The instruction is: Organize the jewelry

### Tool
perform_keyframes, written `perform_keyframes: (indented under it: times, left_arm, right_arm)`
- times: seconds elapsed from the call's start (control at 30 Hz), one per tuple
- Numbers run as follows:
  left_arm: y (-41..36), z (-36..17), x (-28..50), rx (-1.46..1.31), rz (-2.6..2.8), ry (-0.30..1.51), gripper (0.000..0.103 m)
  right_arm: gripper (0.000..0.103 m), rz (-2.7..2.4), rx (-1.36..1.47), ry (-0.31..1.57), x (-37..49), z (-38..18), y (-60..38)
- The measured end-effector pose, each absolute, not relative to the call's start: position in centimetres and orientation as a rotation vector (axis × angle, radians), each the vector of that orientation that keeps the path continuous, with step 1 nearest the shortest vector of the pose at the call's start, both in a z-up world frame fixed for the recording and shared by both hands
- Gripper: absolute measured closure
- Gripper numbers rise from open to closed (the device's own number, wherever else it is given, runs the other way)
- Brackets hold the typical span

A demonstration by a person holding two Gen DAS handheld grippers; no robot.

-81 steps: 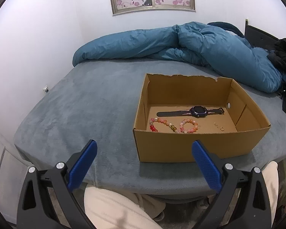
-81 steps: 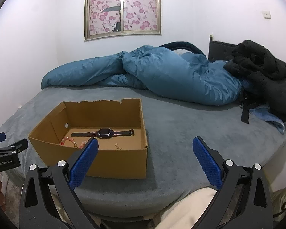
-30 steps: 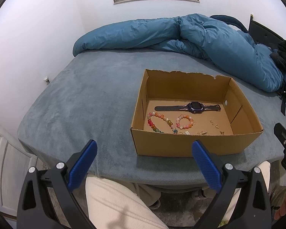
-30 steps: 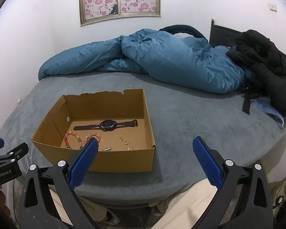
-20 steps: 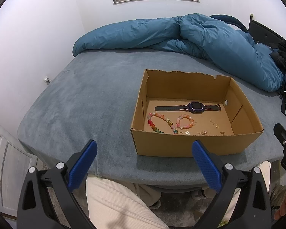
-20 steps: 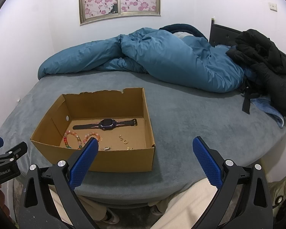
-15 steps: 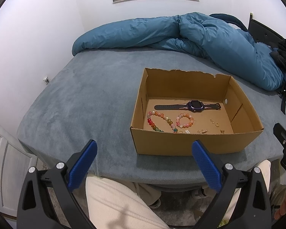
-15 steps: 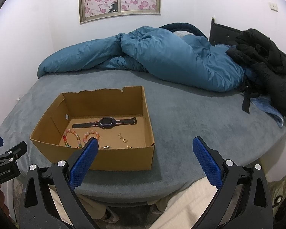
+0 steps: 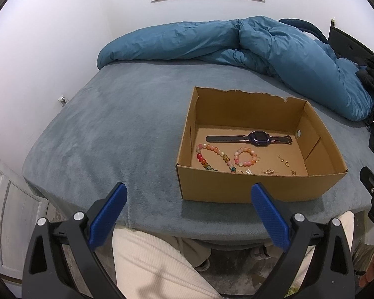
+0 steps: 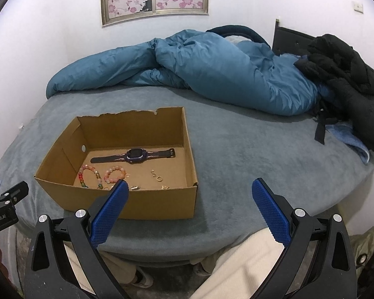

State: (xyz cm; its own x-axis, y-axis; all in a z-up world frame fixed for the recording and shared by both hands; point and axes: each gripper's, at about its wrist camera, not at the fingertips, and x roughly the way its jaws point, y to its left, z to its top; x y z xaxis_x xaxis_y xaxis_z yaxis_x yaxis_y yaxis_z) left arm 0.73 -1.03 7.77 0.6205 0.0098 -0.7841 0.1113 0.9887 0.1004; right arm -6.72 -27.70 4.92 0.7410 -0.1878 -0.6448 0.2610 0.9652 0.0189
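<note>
— What are your tongs doing?

— Your left gripper [image 9: 187, 209] and right gripper [image 10: 190, 205] both gape wide, holding nothing, short of the bed's [image 9: 127, 124] near edge.

— And the jewelry?

— All inside the cardboard box [image 9: 249, 189] near that edge: smartwatch [image 9: 258, 138] lying lengthwise along the far wall, strap ends toward the side walls; two bead bracelets [image 9: 244, 156] and small gold pieces [image 9: 286, 163] nearer you.

— The step?

— Either sorting is coming or it's finished; you can't tell.

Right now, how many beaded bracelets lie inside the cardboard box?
2. The long multicoloured bead bracelet lies near the left wall of the brown cardboard box. The small pink bead bracelet lies just right of it, below the dark wristwatch. The front wall may hide others.
</note>
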Motion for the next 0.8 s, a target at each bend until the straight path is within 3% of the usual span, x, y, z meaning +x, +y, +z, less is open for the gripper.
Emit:
perform_keyframes:
  times: [0.8]
  left_arm:
    - [-1.1, 7.7, 0.7, 0.14, -0.049, 0.912, 0.006]
  right_arm:
    - [0.008, -0.279, 0.112, 0.702, -7.1, 4.8, -28.7]
